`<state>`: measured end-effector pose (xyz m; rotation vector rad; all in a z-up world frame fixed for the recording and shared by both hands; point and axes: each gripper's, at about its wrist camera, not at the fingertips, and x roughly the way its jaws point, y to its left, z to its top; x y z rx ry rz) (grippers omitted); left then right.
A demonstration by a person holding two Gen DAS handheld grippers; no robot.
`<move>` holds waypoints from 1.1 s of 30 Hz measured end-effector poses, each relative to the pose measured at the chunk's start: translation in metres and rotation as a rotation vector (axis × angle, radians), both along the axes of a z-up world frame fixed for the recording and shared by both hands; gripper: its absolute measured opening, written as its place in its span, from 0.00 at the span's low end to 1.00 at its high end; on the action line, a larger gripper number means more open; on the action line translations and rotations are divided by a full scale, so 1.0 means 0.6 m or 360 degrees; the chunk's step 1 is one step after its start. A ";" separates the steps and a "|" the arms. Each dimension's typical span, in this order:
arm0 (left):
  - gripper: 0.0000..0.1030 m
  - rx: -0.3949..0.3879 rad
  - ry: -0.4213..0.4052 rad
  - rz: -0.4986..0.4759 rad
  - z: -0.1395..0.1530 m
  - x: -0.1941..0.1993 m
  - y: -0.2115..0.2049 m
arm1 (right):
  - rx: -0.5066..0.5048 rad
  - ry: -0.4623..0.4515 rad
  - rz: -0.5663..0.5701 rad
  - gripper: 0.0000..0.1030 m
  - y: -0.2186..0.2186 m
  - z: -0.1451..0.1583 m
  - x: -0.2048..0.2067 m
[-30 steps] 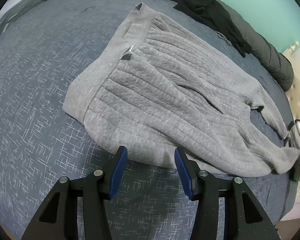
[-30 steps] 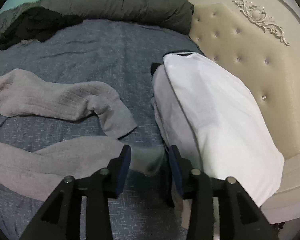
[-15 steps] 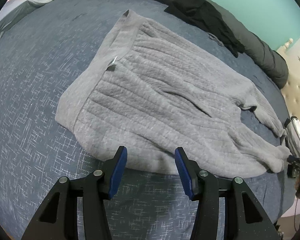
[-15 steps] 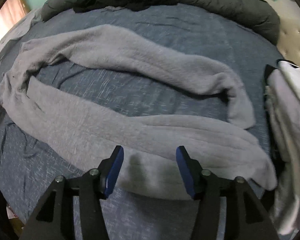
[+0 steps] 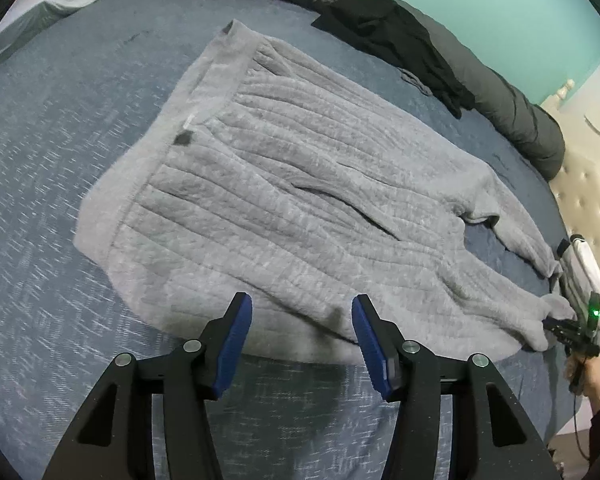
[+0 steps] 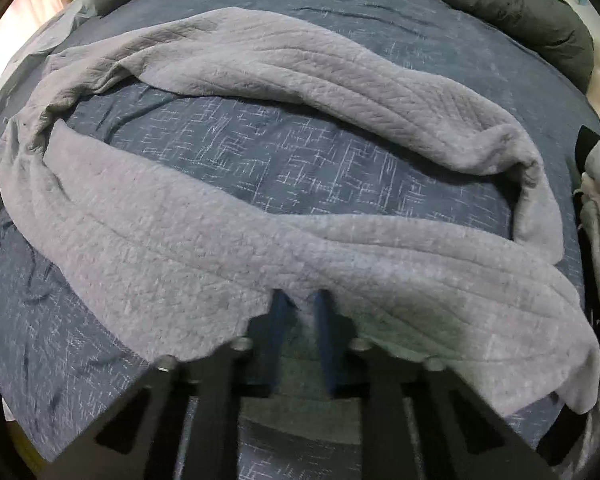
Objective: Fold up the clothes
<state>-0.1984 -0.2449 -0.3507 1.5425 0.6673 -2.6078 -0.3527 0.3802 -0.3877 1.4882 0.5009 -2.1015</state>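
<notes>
Grey trousers (image 5: 300, 208) lie flat on the bed (image 5: 40, 200) ahead of the left hand-held gripper (image 5: 302, 328) (jaws apart, opening, empty). Only the right view shows the right hand-held gripper (image 6: 298, 300) clamped on a blurred leg edge.

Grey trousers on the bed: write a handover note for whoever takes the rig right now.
Left gripper: open, nothing between its pads, over the waist-end edge of the grey trousers.
Right gripper: shut on the near leg, by its cuff end.
Trousers lie spread flat on the blue bedspread, legs apart, reaching toward the white garment.
Done: no fold visible.
Left: probably grip the waist edge, then fold.
</notes>
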 end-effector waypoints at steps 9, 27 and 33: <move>0.55 0.0049 -0.0004 -0.0003 -0.019 -0.002 0.012 | -0.0084 0.0069 0.0025 0.01 0.002 0.036 -0.006; 0.57 0.0122 0.0152 0.0029 -0.006 -0.005 0.047 | -0.0010 0.0097 0.0109 0.04 -0.044 -0.015 0.006; 0.57 0.0105 0.0183 0.0054 -0.023 -0.007 0.050 | -0.0131 0.0182 0.0066 0.03 -0.035 0.036 -0.005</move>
